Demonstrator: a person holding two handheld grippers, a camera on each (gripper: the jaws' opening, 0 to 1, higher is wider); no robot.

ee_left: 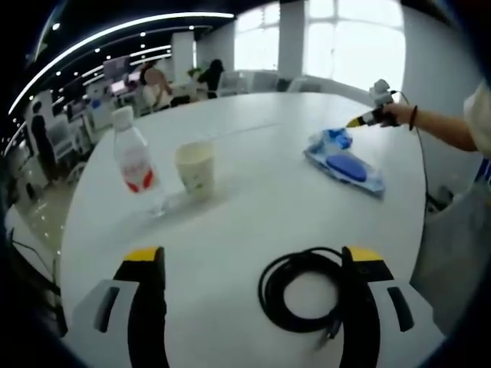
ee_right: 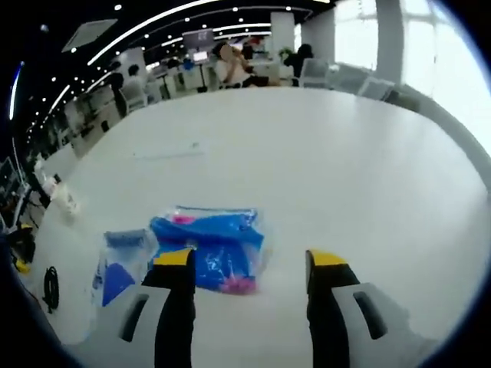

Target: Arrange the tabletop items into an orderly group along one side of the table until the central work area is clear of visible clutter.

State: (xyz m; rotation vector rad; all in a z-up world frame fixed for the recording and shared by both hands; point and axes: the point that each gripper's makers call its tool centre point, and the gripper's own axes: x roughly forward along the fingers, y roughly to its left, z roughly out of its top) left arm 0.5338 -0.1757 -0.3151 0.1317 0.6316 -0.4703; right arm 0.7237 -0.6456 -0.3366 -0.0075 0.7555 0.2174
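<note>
While both grippers' fingers (ee_left: 146, 264) (ee_right: 175, 264) stand wide apart holding nothing, the right ones straddle a blue packet (ee_right: 215, 247).

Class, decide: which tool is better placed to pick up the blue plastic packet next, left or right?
Right. The right tool stands open just before the blue packet; the left tool sits by the black cable.

A large white table (ee_left: 253, 207) stands in an open office. Bright windows (ee_left: 353, 38) glow behind a white pillar (ee_left: 291, 38). Long strip lights (ee_right: 153, 27) curve across the dark ceiling. Chairs (ee_right: 337, 77) and seated people (ee_right: 230, 65) line the far side.
</note>
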